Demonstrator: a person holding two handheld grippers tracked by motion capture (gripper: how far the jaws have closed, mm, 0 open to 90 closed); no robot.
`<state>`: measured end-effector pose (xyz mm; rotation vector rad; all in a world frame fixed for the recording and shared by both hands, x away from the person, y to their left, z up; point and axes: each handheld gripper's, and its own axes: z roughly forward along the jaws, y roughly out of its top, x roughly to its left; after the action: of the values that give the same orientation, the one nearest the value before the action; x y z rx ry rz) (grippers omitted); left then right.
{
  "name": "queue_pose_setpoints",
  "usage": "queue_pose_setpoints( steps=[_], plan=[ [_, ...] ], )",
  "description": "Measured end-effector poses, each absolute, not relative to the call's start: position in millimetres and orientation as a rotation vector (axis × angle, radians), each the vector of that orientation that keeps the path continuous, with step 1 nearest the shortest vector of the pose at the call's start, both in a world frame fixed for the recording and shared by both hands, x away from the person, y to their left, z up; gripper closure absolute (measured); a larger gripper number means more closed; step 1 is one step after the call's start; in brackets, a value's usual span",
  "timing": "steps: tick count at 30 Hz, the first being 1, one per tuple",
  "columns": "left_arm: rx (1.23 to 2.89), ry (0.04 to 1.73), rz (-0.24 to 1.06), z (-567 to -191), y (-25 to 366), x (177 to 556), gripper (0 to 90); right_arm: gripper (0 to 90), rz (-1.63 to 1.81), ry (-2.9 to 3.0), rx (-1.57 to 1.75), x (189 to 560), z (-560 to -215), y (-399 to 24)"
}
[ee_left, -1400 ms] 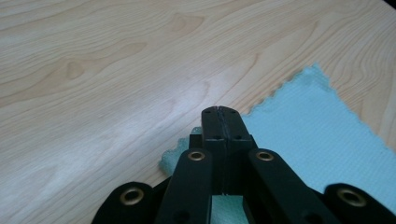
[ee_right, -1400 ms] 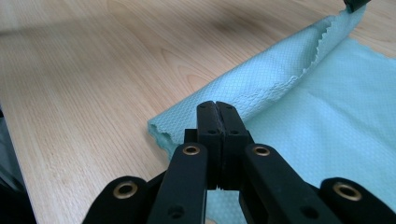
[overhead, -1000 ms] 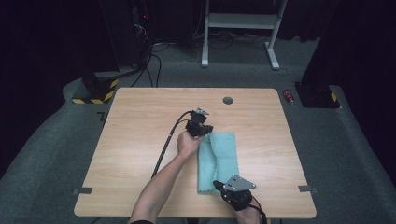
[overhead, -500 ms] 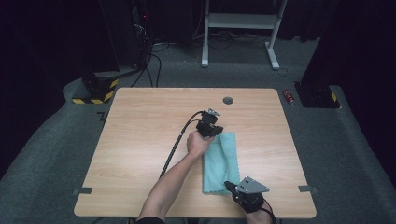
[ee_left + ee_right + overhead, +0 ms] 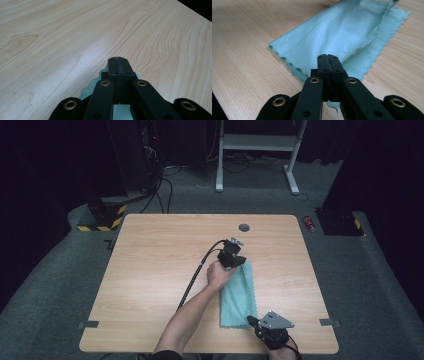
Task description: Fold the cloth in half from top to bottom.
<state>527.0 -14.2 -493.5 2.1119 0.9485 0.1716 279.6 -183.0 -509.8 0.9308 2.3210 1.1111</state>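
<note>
A teal cloth (image 5: 239, 295) lies folded in a long strip on the wooden table (image 5: 150, 270), right of centre. My left gripper (image 5: 240, 263) is at the strip's far end, held by a bare hand. Its jaws are shut with the cloth's scalloped corner (image 5: 90, 87) pinched under the left gripper's tips (image 5: 118, 60). My right gripper (image 5: 251, 321) is at the strip's near end by the table's front edge. It is shut too, with the cloth's near edge (image 5: 337, 32) caught at the right gripper's tips (image 5: 328, 57). The top layer bulges loosely over the lower one.
A round cable hole (image 5: 244, 227) sits near the table's far edge. Tape tabs (image 5: 87, 324) mark the front corners. On the floor beyond are a red can (image 5: 308, 222), a white frame (image 5: 257, 142) and a yellow-black striped block (image 5: 100, 215). Bare wood spreads to the left.
Both grippers have shifted to the right across the table, taking the cloth along. The cloth now lies as a narrower strip than a second ago.
</note>
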Motion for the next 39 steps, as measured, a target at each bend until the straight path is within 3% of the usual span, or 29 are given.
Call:
queue_pose_setpoints(
  steps=[16, 18, 21, 24, 29, 39],
  plan=[
    [2.138, 0.910, 0.159, -503.3, -35.9, 528.7, 89.4, 88.8, 1.037, 2.342, 0.957, 276.4, -515.9, -192.9],
    [2.136, 0.908, 0.171, -502.8, -35.4, 528.6, 84.2, 85.5, 1.035, 2.349, 0.959, 277.4, -516.9, -193.6],
    [2.130, 0.928, 0.195, -498.2, -34.3, 526.9, 64.8, 70.7, 1.054, 2.344, 0.971, 279.0, -517.1, -195.2],
    [2.148, 0.892, 0.235, -488.9, -30.5, 519.4, 57.3, 64.0, 1.109, 2.317, 0.993, 283.9, -512.9, -199.6],
    [2.140, 0.910, 0.271, -479.5, -4.5, 506.4, 52.4, 66.7, 1.145, 2.307, 1.022, 312.7, -501.1, -201.4],
    [2.156, 0.960, 0.319, -489.9, 45.9, 470.9, 51.1, 70.3, 1.054, 2.355, 1.043, 382.2, -490.2, -185.0]
  ],
)
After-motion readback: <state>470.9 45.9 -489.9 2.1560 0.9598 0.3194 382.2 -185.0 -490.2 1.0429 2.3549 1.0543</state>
